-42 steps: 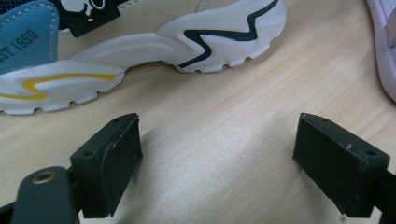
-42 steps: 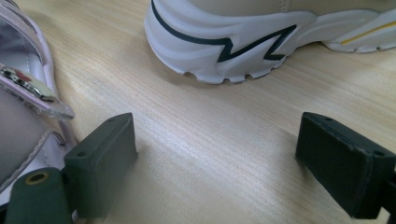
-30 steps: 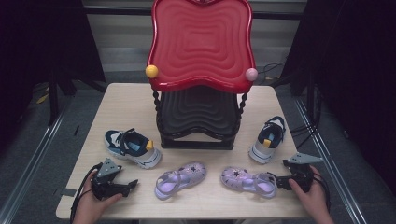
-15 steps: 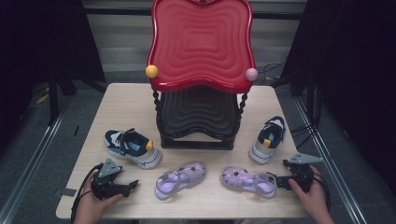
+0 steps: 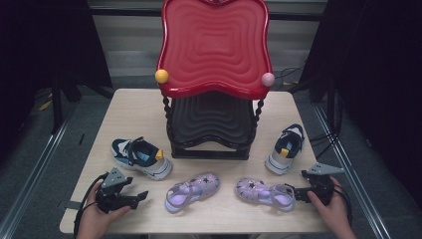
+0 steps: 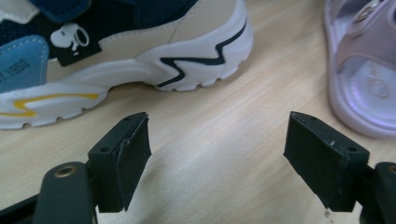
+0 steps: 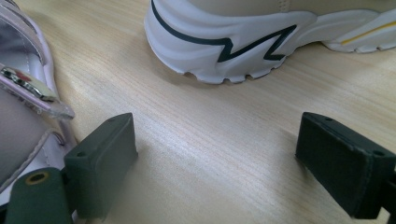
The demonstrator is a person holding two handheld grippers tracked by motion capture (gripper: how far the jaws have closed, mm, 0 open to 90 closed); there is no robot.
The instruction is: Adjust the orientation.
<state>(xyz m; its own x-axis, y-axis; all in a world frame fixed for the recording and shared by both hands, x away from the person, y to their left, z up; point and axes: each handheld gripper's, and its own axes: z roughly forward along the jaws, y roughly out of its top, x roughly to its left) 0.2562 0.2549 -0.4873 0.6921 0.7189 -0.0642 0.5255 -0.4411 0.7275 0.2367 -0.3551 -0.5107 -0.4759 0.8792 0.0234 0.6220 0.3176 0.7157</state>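
Two sneakers: left one (image 5: 141, 157), right one (image 5: 286, 148). Two purple sandals (image 5: 192, 191), (image 5: 265, 192). Left gripper (image 5: 135, 198), right gripper (image 5: 297, 193): jaws wide apart, empty. Pale wood table (image 5: 134, 112); red-black rack (image 5: 214, 74) at back; dark room.

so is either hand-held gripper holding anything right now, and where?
Nothing held. Left hand-held gripper and right hand-held gripper both have jaws open over bare table.
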